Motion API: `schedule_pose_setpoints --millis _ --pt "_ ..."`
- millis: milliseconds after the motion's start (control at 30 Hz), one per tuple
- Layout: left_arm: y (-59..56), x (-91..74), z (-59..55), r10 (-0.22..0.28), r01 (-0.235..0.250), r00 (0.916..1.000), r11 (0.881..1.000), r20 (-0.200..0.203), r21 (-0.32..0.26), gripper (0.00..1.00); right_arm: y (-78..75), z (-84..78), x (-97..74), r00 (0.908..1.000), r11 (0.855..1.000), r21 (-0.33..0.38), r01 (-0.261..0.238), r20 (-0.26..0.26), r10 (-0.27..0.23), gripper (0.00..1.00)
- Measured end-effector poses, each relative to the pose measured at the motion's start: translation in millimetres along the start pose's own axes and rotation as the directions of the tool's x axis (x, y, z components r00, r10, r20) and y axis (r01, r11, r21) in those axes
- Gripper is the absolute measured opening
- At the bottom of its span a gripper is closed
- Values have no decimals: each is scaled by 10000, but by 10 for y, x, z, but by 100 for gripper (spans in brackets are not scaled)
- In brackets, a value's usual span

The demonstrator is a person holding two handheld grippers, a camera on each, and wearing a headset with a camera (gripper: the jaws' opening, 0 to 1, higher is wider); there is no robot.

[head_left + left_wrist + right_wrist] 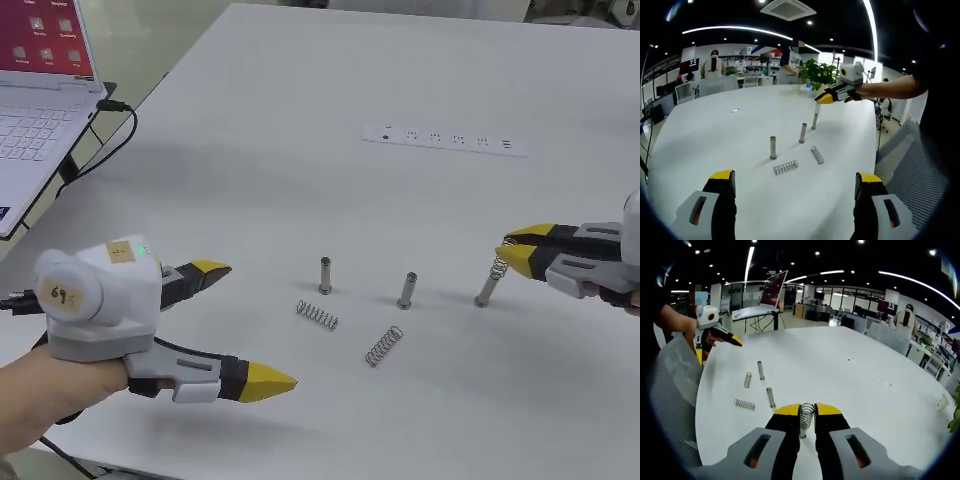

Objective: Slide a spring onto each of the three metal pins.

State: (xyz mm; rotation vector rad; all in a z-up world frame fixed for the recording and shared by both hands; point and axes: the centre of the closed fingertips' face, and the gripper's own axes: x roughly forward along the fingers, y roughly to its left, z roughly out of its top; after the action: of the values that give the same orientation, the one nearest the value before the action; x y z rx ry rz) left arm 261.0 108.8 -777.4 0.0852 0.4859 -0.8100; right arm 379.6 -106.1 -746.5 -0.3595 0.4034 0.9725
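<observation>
The held spring (pixel 498 268) meets the top of the right pin (pixel 486 291) with its lower end, and the right gripper (pixel 512 252) has its jaws pinched on the upper coils. From where I stand, the move is to line the spring up with the pin's axis, ease it down the shaft, and release only once it is seated; a sideways push could tip the pin. A loose spring (pixel 317 314) lies on the table (pixel 300 150) just beside the left pin (pixel 325 275), the other spring (pixel 384 345) near the middle pin (pixel 407 290). The left gripper (pixel 245 323) hovers nearby, jaws wide apart, holding nothing
</observation>
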Motion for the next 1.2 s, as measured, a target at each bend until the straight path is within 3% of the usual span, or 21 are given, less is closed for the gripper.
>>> schedule_pose_setpoints --millis 567,1200 --pt "-6 -2 -18 9 -10 10000 9999 -40 -143 96 10 -66 48 9999 9999 162 -54 -128 56 8" --pt "-12 -18 -61 10 -12 10000 9998 -96 -204 96 83 -328 165 9959 9997 121 -214 -875 224 8"
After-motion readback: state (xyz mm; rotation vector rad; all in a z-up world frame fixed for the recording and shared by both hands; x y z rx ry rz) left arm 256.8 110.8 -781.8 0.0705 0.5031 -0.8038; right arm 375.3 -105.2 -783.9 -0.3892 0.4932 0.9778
